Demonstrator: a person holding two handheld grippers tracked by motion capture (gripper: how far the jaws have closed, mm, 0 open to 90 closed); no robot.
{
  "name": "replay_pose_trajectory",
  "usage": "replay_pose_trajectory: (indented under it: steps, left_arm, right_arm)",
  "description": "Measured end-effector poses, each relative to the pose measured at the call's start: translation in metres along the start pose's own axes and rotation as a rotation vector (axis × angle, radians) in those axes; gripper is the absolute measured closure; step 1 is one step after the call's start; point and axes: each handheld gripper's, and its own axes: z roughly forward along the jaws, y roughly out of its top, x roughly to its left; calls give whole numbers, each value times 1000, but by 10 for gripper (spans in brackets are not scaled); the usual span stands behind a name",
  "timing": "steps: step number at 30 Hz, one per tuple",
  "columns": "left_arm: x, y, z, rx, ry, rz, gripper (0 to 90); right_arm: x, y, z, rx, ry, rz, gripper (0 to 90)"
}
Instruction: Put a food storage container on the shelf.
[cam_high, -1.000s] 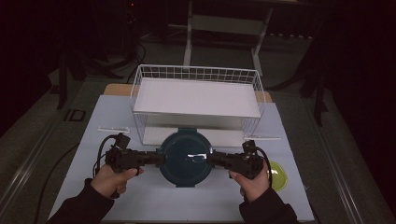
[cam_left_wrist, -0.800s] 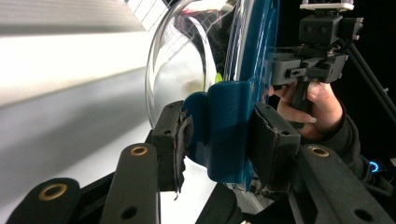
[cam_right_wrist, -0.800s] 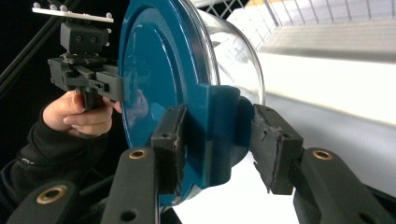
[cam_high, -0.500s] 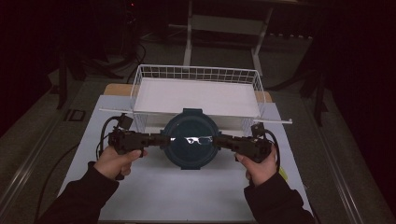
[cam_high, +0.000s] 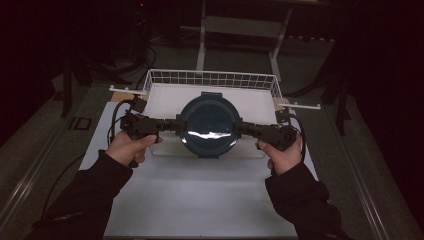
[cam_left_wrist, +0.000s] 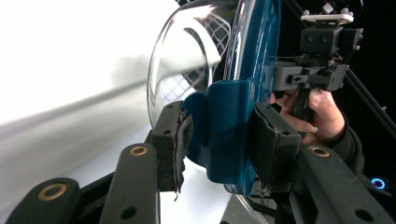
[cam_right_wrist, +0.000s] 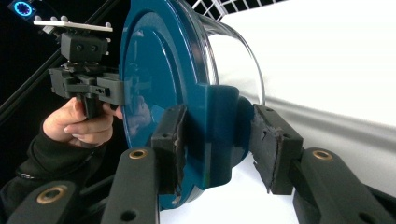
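Round clear container with teal lid (cam_high: 209, 123) held level between left gripper (cam_high: 172, 125) and right gripper (cam_high: 241, 129), each clamped on a lid tab, white wire basket (cam_high: 210, 79) beyond.

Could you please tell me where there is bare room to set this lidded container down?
The widest free patch is the white table sheet between the person's two forearms, in front of the white wire basket. The basket's white floor behind the round clear container with a blue lid looks bare too. It is crowded at the basket's front edge, where left gripper and right gripper clamp the container's side latches.
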Motion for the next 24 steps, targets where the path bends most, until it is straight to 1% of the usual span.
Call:
replay_pose_trajectory:
  steps: [4, 6, 7, 9, 11, 12, 14, 20, 21, 24]
  left_arm:
    - [4, 13, 4, 5, 6, 2, 573]
    - [6, 19, 5, -8, 10, 0, 571]
    - [8, 21, 6, -7, 12, 0, 571]
    - [12, 25, 8, -14, 8, -5, 571]
    - [17, 28, 10, -26, 7, -21, 570]
    - [20, 29, 11, -29, 6, -19, 570]
    - [26, 32, 13, -41, 6, -34, 569]
    - [36, 39, 17, -62, 10, -57, 566]
    - [38, 40, 17, -64, 5, -69, 566]
    - [40, 43, 18, -71, 7, -80, 565]
  right_arm:
    - [-6, 10, 1, -15, 7, 13, 564]
    - [-10, 14, 3, -19, 3, 23, 564]
    - [-12, 16, 4, -22, 2, 24, 564]
    - [-15, 21, 6, -24, 0, 33, 564]
    - [-18, 25, 7, -24, -7, 34, 564]
    - [-19, 28, 9, -20, -9, 38, 564]
    - [-23, 32, 12, -20, -15, 43, 564]
    - [-31, 44, 19, -20, -26, 58, 564]
    - [-32, 45, 20, -19, -25, 62, 565]
    - [-34, 50, 22, -22, -23, 80, 564]
